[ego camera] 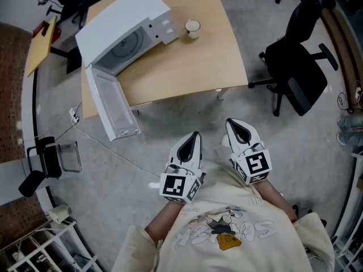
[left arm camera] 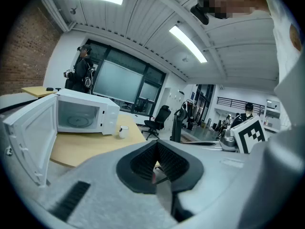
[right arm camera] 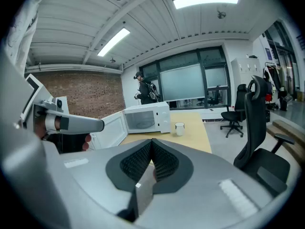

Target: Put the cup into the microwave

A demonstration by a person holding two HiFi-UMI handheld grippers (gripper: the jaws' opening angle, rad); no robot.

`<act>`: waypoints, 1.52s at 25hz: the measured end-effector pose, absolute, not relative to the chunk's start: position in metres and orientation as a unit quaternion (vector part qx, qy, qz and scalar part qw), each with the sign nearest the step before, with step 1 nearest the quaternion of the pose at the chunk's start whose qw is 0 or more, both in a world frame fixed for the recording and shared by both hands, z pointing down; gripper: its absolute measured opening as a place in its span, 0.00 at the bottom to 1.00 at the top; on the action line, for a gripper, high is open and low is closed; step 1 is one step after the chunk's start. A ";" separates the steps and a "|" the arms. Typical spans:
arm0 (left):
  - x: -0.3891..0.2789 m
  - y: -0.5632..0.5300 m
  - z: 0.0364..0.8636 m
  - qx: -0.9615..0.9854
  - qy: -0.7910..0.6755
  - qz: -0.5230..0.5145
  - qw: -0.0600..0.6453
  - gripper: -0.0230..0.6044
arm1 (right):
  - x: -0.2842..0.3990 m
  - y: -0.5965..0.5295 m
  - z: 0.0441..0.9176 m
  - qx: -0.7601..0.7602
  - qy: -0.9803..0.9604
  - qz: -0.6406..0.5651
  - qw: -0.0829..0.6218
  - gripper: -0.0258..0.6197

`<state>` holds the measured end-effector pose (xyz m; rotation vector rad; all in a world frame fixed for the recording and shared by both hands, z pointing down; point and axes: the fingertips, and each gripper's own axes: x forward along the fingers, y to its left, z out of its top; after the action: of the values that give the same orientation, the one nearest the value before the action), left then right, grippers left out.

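Observation:
A small white cup (ego camera: 192, 28) stands on the wooden table (ego camera: 193, 61), just right of the white microwave (ego camera: 122, 33), whose door (ego camera: 110, 103) hangs open toward me. The cup (left arm camera: 123, 131) and the microwave (left arm camera: 86, 113) show far off in the left gripper view, and again as cup (right arm camera: 179, 128) and microwave (right arm camera: 145, 118) in the right gripper view. My left gripper (ego camera: 195, 135) and right gripper (ego camera: 231, 123) are held close to my chest, well short of the table. Both are shut with nothing between the jaws.
A black office chair (ego camera: 298, 61) stands to the right of the table. A cable (ego camera: 108, 149) runs across the grey floor at the left, near a small black stand (ego camera: 48, 157). A person (right arm camera: 144, 87) stands far behind the microwave.

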<state>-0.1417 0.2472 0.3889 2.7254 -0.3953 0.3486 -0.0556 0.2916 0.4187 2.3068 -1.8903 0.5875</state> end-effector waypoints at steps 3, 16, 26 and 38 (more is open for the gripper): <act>-0.143 0.241 0.391 0.963 -0.141 0.124 0.193 0.04 | -0.058 0.287 0.421 0.757 -0.620 0.196 0.054 0.05; -0.157 0.195 0.385 0.967 -0.125 0.109 0.193 0.04 | -0.073 0.239 0.416 0.757 -0.623 0.195 0.025 0.09; -0.159 0.149 0.386 0.968 -0.108 0.099 0.205 0.04 | -0.074 0.201 0.425 0.778 -0.595 0.198 0.041 0.16; -0.080 0.065 0.389 0.958 -0.169 0.098 0.209 0.04 | 0.026 0.117 0.438 0.748 -0.630 0.204 0.043 0.16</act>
<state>-0.0798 0.0648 0.3886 2.6655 -0.4696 0.2723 0.0256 0.1172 0.4385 2.2880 -1.9266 0.6246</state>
